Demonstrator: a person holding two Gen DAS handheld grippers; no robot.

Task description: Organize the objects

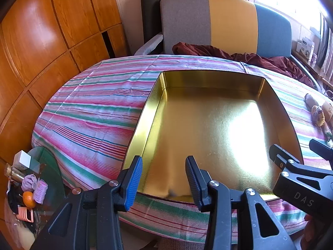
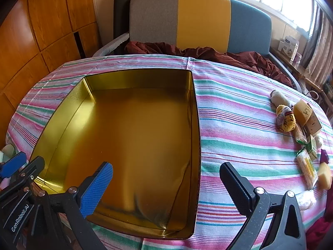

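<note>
At the far left, a low glass side table (image 1: 50,166) below the tabletop carries small clutter: a white box (image 1: 22,159), an orange (image 1: 28,198), a lilac roll (image 1: 40,190) and a pink clip-like piece (image 1: 26,213). Next to it, the striped cloth (image 1: 89,112) covers the big table, and on it sits the open gold tin (image 1: 145,125), a shallow rectangular tray with nothing inside, its near edge close to the table's front. The left gripper (image 1: 164,177) hangs over the tin's near left corner, tilted downward, its blue and black pads parted a little with nothing between them. Further right, the right gripper (image 2: 166,184) hovers over the tin's near right wall, one finger above the tin's floor and the other above the cloth, jaws spread wide and empty. Well apart from the tin, near the table's right edge, lies a loose row of items: a grey bundle (image 2: 280,98), a yellow patterned bundle (image 2: 286,118), a pale sponge block (image 2: 302,110), a brown carton (image 2: 313,123), a green-printed packet (image 2: 308,167) and another pale block (image 2: 324,175). Behind the table stands a grey, yellow and blue sofa back (image 2: 203,18) with dark red fabric (image 2: 239,59) heaped on the seat.
</note>
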